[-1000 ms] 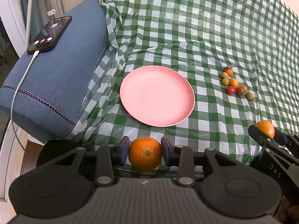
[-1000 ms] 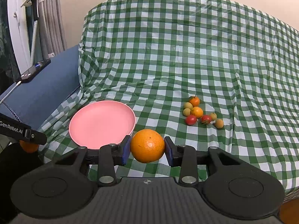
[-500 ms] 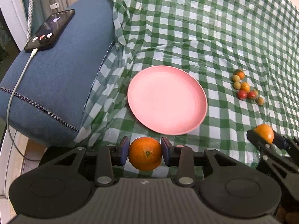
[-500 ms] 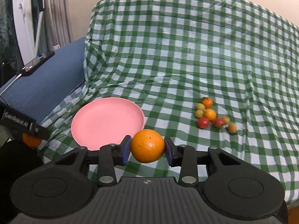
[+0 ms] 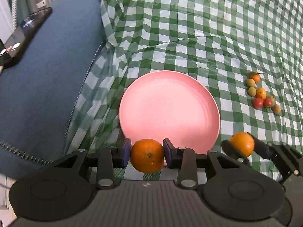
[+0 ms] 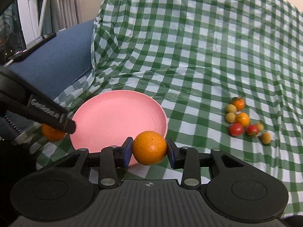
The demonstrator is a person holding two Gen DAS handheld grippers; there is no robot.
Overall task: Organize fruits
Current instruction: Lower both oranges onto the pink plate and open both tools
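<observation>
**peel_fan:** Oranges, one per gripper, both mid-carry. Left gripper [image 5: 147,155] clamped on the left orange [image 5: 147,156], pads snug on both sides, fruit hanging right at the near rim of the pink plate [image 5: 170,87]. Right gripper [image 6: 149,148] same deal, closed around the right orange [image 6: 149,148], sitting over the plate's near-right edge. Looks like the carry-to-plate step, almost at the drop.

**gingham_guy:** Agreed. Plate bare so far, so probably early in the job. Next move, best guess: push each fruit forward past the rim, lower close to the plate floor, then ease the pads apart. Worth spacing the two drops, since round fruit rolls and a shallow rim won't stop much. Also worth watching for the two grippers bumping, being so near each other.

**peel_fan:** Still the small fruits [image 6: 244,120] to deal with after, clustered on the checkered cloth [image 6: 189,47] well right of the plate. Tiny ones, likely fiddlier to pinch.

**gingham_guy:** View differences: left wrist cam looks down more steeply, shows the whole plate face plus a phone [image 5: 20,36] on the blue cushion [image 5: 47,79]. Right wrist cam sits lower, gives a better read on rim height and the cloth draping up behind, and catches the left orange half hidden under the other gripper's finger at the plate's left side.
</observation>
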